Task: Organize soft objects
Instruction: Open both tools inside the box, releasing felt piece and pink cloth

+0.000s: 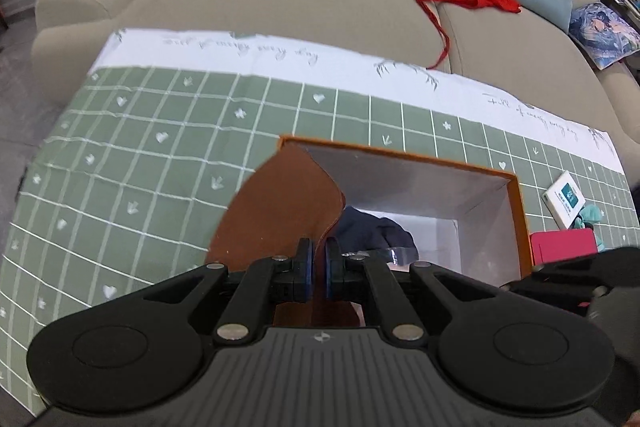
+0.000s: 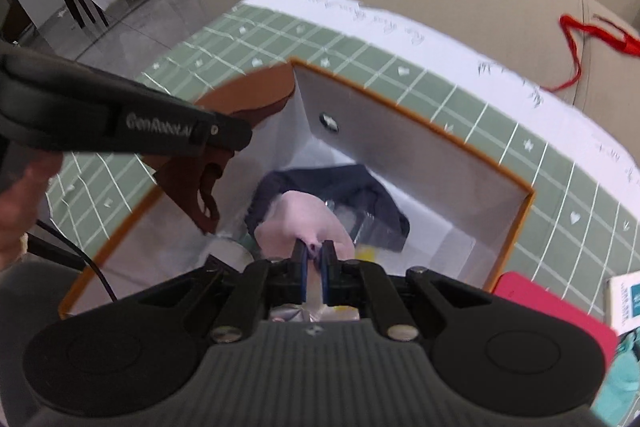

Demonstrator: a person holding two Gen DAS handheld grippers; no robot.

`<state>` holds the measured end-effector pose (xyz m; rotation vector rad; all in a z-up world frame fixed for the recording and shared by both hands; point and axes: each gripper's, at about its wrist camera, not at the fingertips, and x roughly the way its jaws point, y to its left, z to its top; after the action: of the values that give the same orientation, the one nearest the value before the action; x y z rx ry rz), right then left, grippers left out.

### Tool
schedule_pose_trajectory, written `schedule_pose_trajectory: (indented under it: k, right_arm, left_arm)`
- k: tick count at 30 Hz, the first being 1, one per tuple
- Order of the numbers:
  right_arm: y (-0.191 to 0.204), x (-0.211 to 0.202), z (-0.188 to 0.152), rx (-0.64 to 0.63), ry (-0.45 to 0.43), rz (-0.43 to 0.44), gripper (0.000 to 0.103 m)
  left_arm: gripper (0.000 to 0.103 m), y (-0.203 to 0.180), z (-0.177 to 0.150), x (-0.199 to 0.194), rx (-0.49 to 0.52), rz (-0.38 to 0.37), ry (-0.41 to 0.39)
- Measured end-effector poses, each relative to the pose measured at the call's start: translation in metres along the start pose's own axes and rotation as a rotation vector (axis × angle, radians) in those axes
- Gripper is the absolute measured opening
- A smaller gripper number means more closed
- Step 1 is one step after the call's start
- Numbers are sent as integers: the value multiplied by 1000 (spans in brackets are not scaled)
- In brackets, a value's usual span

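Already, from the left wrist, the left gripper (image 1: pixel 316 259) pinches a brown flap (image 1: pixel 276 211) at the box (image 1: pixel 516 219) rim, a dark cloth (image 1: pixel 372 231) inside. From the right wrist, the right gripper (image 2: pixel 314 259) clamps a pink cloth (image 2: pixel 304 223) over the box; a teal item (image 2: pixel 626 379) waits on the desk, so sorting seems partway.

Your work surface: table under a green grid cloth (image 1: pixel 160 155) with white printed border. Resting on it: orange-rimmed box (image 1: pixel 516 211) mid-cloth; just right of the box, a pink flat item (image 1: pixel 560 245), a white-teal packet (image 1: pixel 564 197), some teal fabric (image 1: pixel 590 215).
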<state>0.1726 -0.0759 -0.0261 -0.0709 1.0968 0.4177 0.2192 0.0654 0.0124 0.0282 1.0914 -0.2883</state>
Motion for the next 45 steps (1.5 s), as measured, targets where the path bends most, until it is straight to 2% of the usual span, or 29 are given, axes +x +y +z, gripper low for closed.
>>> schedule_pose_trajectory:
  k: [11, 16, 18, 20, 22, 24, 25, 27, 29, 31, 32, 36, 39, 42, 45]
  right_arm:
    - [7, 29, -6, -79, 28, -56, 4]
    - [5, 33, -7, -90, 26, -57, 10]
    - [7, 33, -8, -95, 14, -75, 11]
    - [8, 32, -9, -88, 14, -83, 21]
    - [9, 31, -11, -89, 5, -91, 25]
    - [11, 26, -13, -102, -23, -75, 31]
    - [12, 23, -14, -105, -36, -69, 36]
    - [14, 17, -15, -118, -71, -57, 51]
    - [17, 11, -16, -139, -103, -49, 74]
    - [19, 3, -17, -157, -142, -47, 81]
    - [20, -1, -17, -162, -158, -43, 83]
    - [15, -14, -18, -147, -198, -31, 92]
    - [13, -27, -20, -133, -214, -24, 96]
    - [9, -44, -22, -112, -266, -34, 99]
    - [4, -61, -25, -90, -311, -47, 100]
  left_arm:
    - [6, 3, -14, 33, 2, -15, 77]
    - [7, 5, -12, 31, -5, -31, 72]
    - [12, 4, -11, 28, -6, -52, 59]
    - [13, 1, -10, 21, 1, -59, 9]
    - [17, -4, -9, 12, 16, -42, -60]
    - [37, -6, -6, 6, 11, -46, -94]
    - [43, -6, -4, 3, -8, -58, -103]
    - [70, -2, 1, -1, -64, -80, -114]
    - [84, 3, 5, -6, -115, -130, -133]
    - [85, 6, 10, -8, -125, -182, -127]
    - [86, 5, 11, -10, -122, -177, -127]
    - [86, -3, 22, -24, -109, -93, -121]
    - [86, -7, 33, -40, -94, -115, -121]
    - [89, -11, 40, -55, -147, -126, -144]
    - [90, -15, 41, -65, -215, -192, -186]
